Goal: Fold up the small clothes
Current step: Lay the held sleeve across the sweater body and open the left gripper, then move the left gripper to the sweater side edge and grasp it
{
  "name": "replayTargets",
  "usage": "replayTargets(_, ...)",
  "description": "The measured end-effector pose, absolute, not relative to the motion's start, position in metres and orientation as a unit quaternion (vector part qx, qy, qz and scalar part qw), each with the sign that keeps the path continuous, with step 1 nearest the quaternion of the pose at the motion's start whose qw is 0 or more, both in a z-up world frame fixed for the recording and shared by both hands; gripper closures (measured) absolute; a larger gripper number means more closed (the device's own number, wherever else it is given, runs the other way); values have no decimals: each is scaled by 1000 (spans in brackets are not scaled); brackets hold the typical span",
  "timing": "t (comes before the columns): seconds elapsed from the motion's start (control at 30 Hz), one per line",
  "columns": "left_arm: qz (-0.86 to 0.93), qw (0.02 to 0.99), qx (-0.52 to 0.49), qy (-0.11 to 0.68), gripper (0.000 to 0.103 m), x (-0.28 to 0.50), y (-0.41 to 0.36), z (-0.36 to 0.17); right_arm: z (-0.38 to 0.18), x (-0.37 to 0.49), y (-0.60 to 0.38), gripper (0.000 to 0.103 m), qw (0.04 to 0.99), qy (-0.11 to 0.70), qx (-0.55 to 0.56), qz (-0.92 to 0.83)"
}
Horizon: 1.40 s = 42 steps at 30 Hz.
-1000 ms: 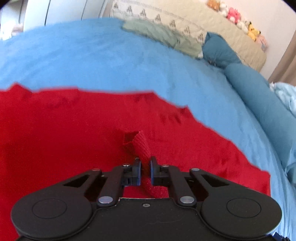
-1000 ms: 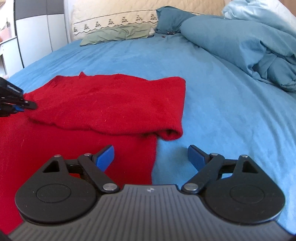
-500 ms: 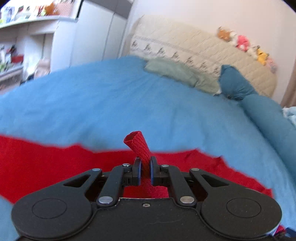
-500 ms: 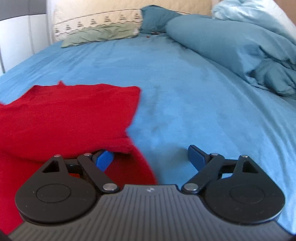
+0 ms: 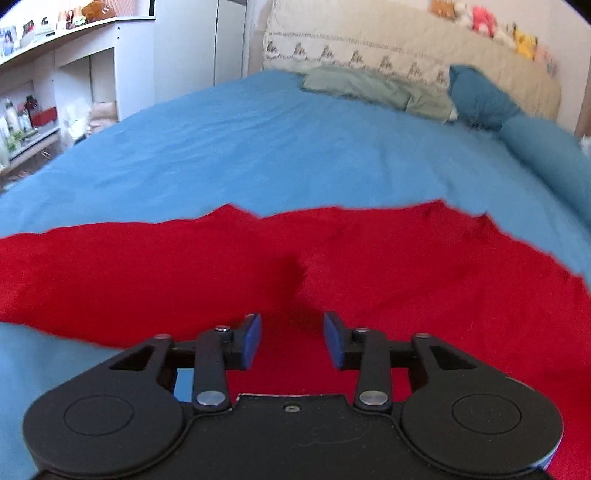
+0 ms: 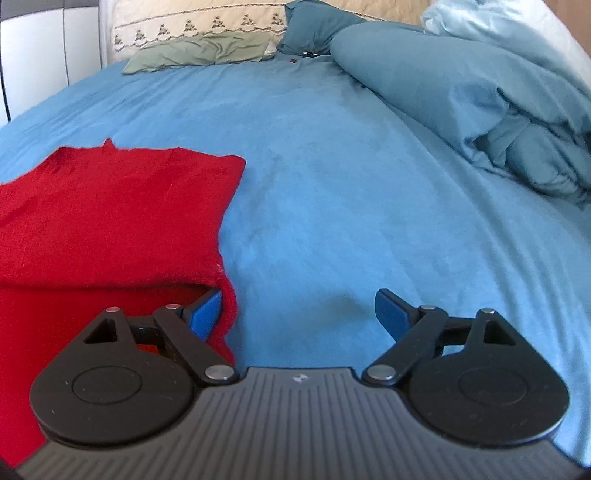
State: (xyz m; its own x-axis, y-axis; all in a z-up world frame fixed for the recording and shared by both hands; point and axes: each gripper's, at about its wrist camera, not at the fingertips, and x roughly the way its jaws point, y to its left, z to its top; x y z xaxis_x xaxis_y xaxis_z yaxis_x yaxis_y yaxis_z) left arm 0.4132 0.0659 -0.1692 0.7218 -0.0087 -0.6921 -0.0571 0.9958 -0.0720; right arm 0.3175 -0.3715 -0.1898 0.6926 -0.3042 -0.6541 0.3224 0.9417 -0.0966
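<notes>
While the bed (image 5: 280,147) is filling both views with its blue sheet, the red garment (image 5: 406,280) is lying flat across the near part of it. At the head end a cream headboard (image 5: 388,40) is standing behind a green pillow (image 5: 362,86) and a teal pillow (image 5: 476,99).

From the left wrist view, the garment is spreading wide from edge to edge, with a dark crease near its middle just ahead of the fingertips. From the right wrist view, it is showing as a folded piece (image 6: 110,214): an upper layer is lying over a lower one, and its right edge is running down toward the tongs.

Only the left view is showing the white shelf unit (image 5: 55,85), which is holding small bottles, a red box and framed pictures, and the row of plush toys (image 5: 487,26) sitting along the headboard top. Only the right view is showing the bunched pale-blue duvet (image 6: 498,103) heaped on the far right.

The left gripper (image 5: 291,343) is sitting partly spread above the red cloth, with nothing between its blue pads. The right gripper (image 6: 297,314) is gaping wide and gripping nothing; its left pad (image 6: 207,314) is resting against the garment's right edge, while the other is hanging over bare sheet.
</notes>
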Motion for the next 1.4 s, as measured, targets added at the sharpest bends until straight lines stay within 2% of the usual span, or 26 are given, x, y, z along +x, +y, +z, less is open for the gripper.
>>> replayTargets(0.03, 11, 928, -43, 370, 59, 407, 69, -165, -184, 312, -367, 0, 923, 347, 8, -165)
replayTargets(0.1, -7, 934, -39, 355, 45, 401, 69, -156, -169, 302, -357, 0, 938, 320, 6, -134)
replayTargets(0.13, -16, 936, -36, 351, 33, 403, 66, -151, -163, 301, -351, 0, 944, 308, 13, -114)
replayTargets(0.23, -50, 938, -42, 341, 28, 421, 51, -144, -153, 318, -325, 0, 954, 292, 33, -61)
replayTargets(0.3, -47, 937, -44, 342, 28, 439, 46, -148, -155, 336, -309, 0, 955, 289, 40, -43)
replayTargets(0.43, -46, 916, -69, 392, 31, 469, 61, -167, -171, 362, -294, 0, 951, 302, 58, -34)
replayTargets(0.53, -74, 884, -127, 444, 56, 481, 81, -180, -184, 373, -295, 0, 946, 318, 57, -38)
replayTargets(0.67, -126, 870, -166, 447, 67, 476, 89, -167, -191, 375, -293, 0, 944, 322, 57, -39)
replayTargets(0.8, -151, 874, -171, 429, 66, 466, 84, -141, -191, 374, -292, 0, 944, 323, 52, -36)
replayTargets(0.83, -134, 883, -147, 424, 60, 462, 82, -135, -190, 373, -292, 0, 945, 322, 50, -37)
replayTargets(0.9, -84, 904, -86, 410, 57, 453, 77, -127, -189, 372, -294, 0, 946, 319, 49, -36)
replayTargets(1.0, -72, 917, -63, 388, 48, 441, 73, -122, -187, 370, -298, 0, 948, 313, 53, -34)
replayTargets(1.07, -84, 914, -60, 391, 44, 439, 67, -126, -188, 371, -300, 0, 945, 320, 54, -35)
replayTargets(1.2, -102, 902, -47, 417, 43, 444, 50, -150, -201, 368, -309, 0, 938, 340, 50, -49)
replayTargets(1.33, -103, 897, -32, 428, 42, 446, 36, -178, -210, 357, -311, 0, 943, 326, 36, -54)
replayTargets(1.4, -103, 903, -14, 417, 37, 444, 30, -180, -205, 357, -309, 0, 945, 321, 38, -57)
